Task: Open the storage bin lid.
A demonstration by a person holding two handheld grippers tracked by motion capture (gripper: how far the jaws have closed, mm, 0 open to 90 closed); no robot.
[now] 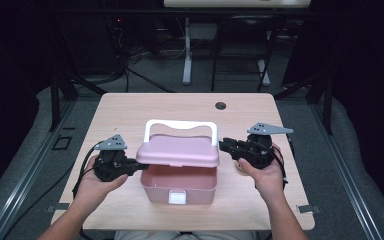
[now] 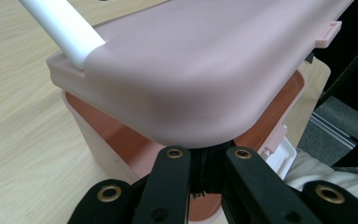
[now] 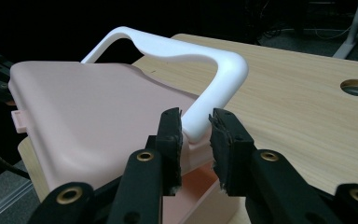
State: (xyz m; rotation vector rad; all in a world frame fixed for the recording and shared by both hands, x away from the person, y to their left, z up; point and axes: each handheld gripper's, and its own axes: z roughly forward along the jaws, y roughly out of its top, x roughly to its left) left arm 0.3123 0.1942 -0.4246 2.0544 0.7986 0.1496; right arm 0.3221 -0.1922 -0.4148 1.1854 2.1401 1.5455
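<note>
A pink box [image 1: 180, 186] with a white latch [image 1: 177, 198] stands at the middle of the table. Its pink lid [image 1: 180, 150] is tilted up at the front, so the inside [image 2: 121, 135] shows. A white handle [image 1: 180, 124] stands up behind the lid. My left gripper [image 1: 141, 166] is shut on the lid's left rim [image 2: 200, 140], its jaws [image 2: 208, 149] nearly together under it. My right gripper [image 1: 223, 145] is at the lid's right edge. Its jaws are a little apart [image 3: 196, 135], with the handle's foot [image 3: 200, 123] just beyond the gap.
The wooden table [image 1: 130, 115] has a round cable hole [image 1: 220, 106] at the back right. A small pale round thing [image 1: 241, 168] lies by the person's right hand. Dark frames and cables stand on the floor beyond the table.
</note>
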